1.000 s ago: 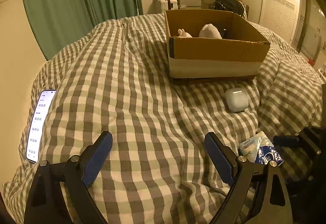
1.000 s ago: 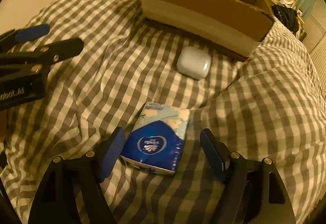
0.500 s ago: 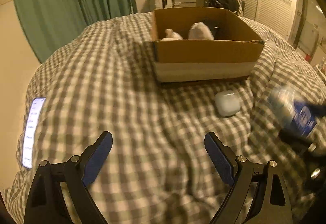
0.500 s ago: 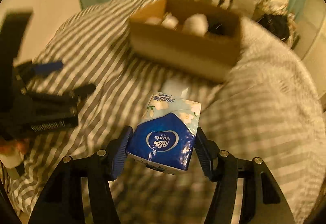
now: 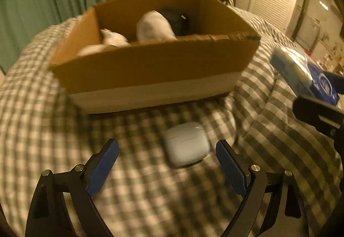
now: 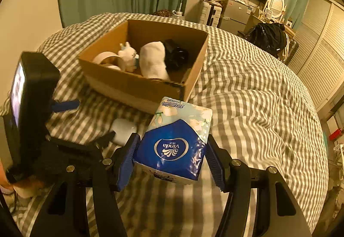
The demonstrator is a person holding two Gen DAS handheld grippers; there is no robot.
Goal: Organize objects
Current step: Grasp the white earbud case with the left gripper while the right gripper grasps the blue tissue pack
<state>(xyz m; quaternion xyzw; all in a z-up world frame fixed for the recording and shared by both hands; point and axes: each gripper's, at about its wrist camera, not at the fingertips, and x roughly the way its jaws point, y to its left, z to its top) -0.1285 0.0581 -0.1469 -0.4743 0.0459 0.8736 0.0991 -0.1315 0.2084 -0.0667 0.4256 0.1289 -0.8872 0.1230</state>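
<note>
Above the checked bed cover (image 6: 258, 107), the right claw (image 6: 172, 157) is raised off the bedding and pinches a blue tissue pack (image 6: 176, 140) between its two blue pads, one pad pressed to each side of the pack; the pack hangs clear of the cover, just short of the near corner of the cardboard box (image 6: 137, 88); from the left wrist view the same pack (image 5: 305, 75) shows at the far right, held aloft beside the box's (image 5: 150, 73) right end. Lower down, the left claw (image 5: 167, 163) is spread wide and holds nothing; it points toward the box, and a white earbud case (image 5: 186, 147) lies on the bed cover (image 5: 43, 118) between its fingers, nearer the right one, touching neither as far as the blurred view shows; the case sits just in front of the box's near wall. Inside the open box lie a white rolled cloth (image 6: 153, 60), a small white plush toy (image 6: 128, 56), a pale ring-shaped item (image 6: 105, 57) at the left end and a black object (image 6: 176, 54) toward the back right; what the black object is cannot be made out.
</note>
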